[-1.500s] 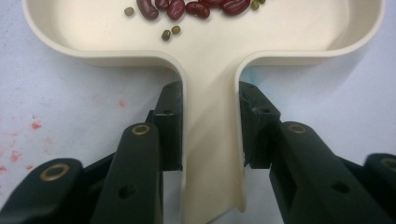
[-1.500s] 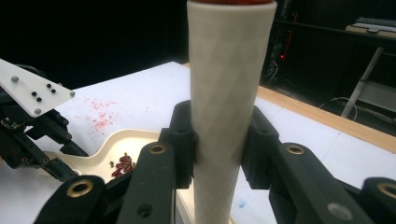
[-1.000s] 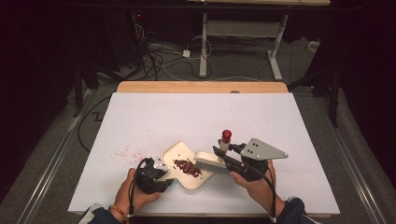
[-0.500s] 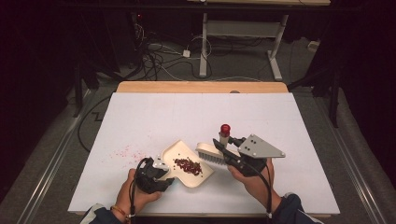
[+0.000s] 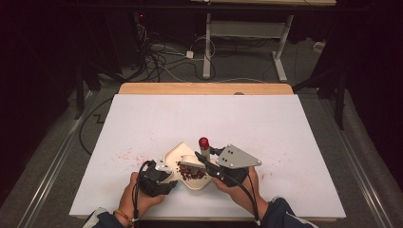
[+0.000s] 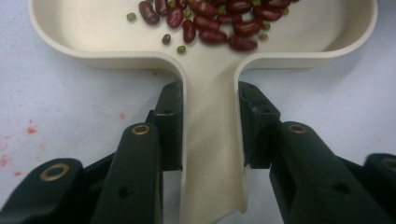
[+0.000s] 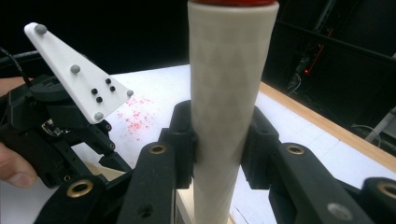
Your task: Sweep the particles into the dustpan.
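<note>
A cream dustpan (image 5: 177, 153) lies on the white table near the front edge, with a heap of red beans (image 5: 191, 172) and a few small green ones in it. My left gripper (image 5: 164, 174) is shut on the dustpan's handle (image 6: 212, 140), one pad on each side of it; the beans (image 6: 219, 21) lie just beyond. My right gripper (image 5: 205, 160) is shut on the upright cream brush handle (image 7: 226, 93), which has a red cap (image 5: 204, 141). The brush head (image 5: 189, 159) sits over the pan by the beans.
Red stains and crumbs (image 5: 126, 154) speckle the white cover left of the pan, and fainter ones (image 5: 285, 154) lie to the right. The left gripper (image 7: 51, 130) and a thumb are close by in the right gripper view. A wooden edge (image 5: 204, 88) runs along the table's far side.
My right gripper has carried the brush leftward, from beside the pan's right rim to over the pan. The left gripper and the pan have stayed put.
</note>
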`<state>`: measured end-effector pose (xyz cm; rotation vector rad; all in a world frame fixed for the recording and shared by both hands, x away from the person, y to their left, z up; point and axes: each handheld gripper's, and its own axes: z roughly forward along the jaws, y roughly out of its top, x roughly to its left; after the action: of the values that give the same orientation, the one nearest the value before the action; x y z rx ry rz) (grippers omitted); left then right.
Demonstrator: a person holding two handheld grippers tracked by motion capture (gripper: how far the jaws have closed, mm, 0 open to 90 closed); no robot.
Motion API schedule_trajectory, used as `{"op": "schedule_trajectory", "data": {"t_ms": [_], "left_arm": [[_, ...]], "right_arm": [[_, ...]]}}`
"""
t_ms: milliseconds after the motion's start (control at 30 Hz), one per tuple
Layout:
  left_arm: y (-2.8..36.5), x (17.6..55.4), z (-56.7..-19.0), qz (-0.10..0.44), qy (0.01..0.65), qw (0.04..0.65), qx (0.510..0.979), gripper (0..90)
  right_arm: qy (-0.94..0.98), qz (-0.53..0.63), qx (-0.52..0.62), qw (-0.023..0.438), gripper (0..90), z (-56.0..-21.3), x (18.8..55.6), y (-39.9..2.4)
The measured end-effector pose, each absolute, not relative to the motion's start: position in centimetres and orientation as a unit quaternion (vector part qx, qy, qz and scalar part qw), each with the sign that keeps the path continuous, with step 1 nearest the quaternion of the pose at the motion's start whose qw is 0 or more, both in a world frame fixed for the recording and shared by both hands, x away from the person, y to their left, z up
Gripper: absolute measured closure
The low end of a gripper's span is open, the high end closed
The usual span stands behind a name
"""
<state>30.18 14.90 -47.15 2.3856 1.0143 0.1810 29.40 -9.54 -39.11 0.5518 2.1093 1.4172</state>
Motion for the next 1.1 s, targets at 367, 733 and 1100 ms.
{"op": "schedule_trajectory", "data": {"t_ms": [367, 733, 1100], "left_arm": [[15.7, 30.4, -47.0, 0.08, 0.389, 0.268, 0.878, 63.8], [16.6, 31.2, -47.3, 0.089, 0.407, 0.268, 0.868, 63.8], [16.9, 31.1, -47.4, 0.098, 0.417, 0.266, 0.864, 63.7]], "right_arm": [[0.755, 0.557, 0.228, 0.262, 70.2, -37.1, 30.2, -12.3], [0.748, 0.56, 0.251, 0.253, 70.2, -35.6, 31.3, -15.4], [0.757, 0.544, 0.256, 0.256, 70.2, -35.8, 31.2, -17.0]]}}
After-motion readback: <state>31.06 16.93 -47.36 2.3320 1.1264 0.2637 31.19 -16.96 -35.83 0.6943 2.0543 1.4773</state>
